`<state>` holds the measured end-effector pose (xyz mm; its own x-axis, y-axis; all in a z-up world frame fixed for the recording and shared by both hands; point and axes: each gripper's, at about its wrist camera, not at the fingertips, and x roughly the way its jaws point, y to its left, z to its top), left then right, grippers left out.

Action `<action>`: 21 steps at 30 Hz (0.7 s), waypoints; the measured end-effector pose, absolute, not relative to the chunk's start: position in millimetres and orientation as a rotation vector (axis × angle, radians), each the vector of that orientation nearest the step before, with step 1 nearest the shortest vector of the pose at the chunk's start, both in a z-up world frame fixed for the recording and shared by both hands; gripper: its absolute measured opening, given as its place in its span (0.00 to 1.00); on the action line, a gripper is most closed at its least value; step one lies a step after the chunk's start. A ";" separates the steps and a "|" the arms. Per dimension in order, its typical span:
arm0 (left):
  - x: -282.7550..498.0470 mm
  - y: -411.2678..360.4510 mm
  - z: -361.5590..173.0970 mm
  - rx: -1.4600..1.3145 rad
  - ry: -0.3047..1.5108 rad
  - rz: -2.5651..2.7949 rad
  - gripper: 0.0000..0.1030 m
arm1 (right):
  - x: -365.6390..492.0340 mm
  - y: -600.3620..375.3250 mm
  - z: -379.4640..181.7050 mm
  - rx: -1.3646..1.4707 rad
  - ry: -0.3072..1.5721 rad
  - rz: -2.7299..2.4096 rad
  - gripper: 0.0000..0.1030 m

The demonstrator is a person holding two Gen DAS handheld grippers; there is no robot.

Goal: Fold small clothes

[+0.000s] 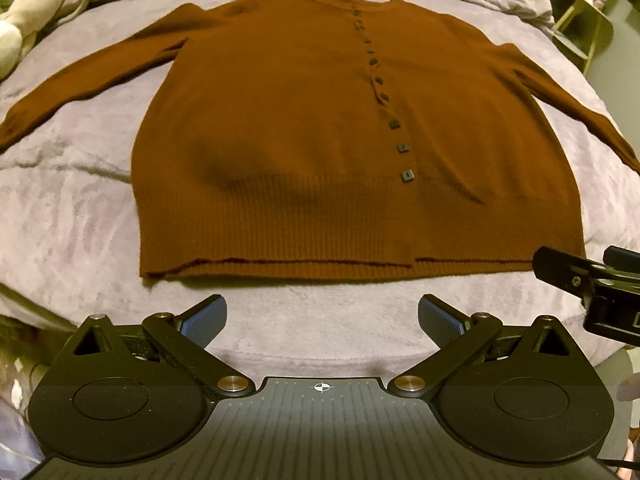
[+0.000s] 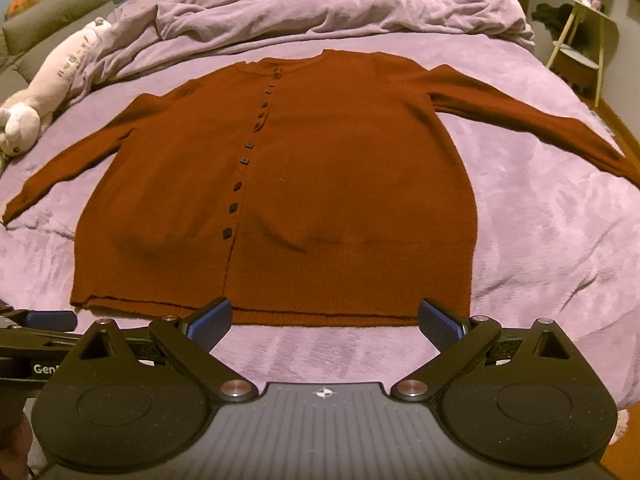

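left two-finger gripper (image 1: 322, 318) with blue ribbed pads: jaws spread wide, nothing between them, hovering just short of the hem. right two-finger gripper (image 2: 325, 322) likewise spread wide and empty, its left pad tip overlapping the hem line in the right wrist view, contact not certain. beside each other, near the bed's front edge.

directly ahead, a rust-brown knitted long-sleeved cardigan (image 1: 304, 128) laid flat and face up on a lilac plush bedspread (image 2: 552, 216). buttoned down the front with a row of small dark square buttons (image 1: 406, 176). ribbed hem (image 2: 320, 304) nearest the grippers, neckline farthest, both sleeves spread out to the sides. a few soft wrinkles above the ribbing.

further out: a rumpled lilac duvet (image 2: 320, 4) heaped beyond the collar, a pale plush toy (image 2: 44, 96) at far left, a small pale side table (image 2: 580, 40) at far right.

judged step: the very start, garment spread but no fold made yet. likely next: closing on an edge, a sleeve or a hem corner, pinching both knit layers and carrying it across the body without dragging the rest.
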<state>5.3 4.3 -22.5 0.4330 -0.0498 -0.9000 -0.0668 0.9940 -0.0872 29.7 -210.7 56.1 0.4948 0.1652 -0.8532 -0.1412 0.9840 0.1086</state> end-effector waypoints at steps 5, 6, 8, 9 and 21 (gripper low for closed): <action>10.7 3.4 -28.5 -0.134 1.136 0.002 1.00 | 32.6 -219.6 47.6 0.083 1.038 0.225 0.96; 12.2 2.7 -29.5 -0.134 1.136 0.001 1.00 | 32.6 -223.0 45.2 0.102 1.028 0.236 0.96; 14.9 1.9 -30.7 -0.132 1.133 0.001 1.00 | 32.7 -230.0 40.9 0.141 1.002 0.256 0.96; 16.0 2.0 -31.3 -0.132 1.129 -0.002 1.00 | 32.5 -235.0 37.9 0.159 0.988 0.265 0.96; 71.5 8.8 -30.1 -0.120 0.987 0.053 1.00 | 125.2 -417.0 32.2 0.443 0.766 -0.061 0.96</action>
<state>71.5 8.8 -30.1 0.5503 -0.0100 -0.8349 -0.0992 0.9921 -0.0772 125.2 -417.0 32.2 0.7235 0.1058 -0.6822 0.2119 0.9065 0.3652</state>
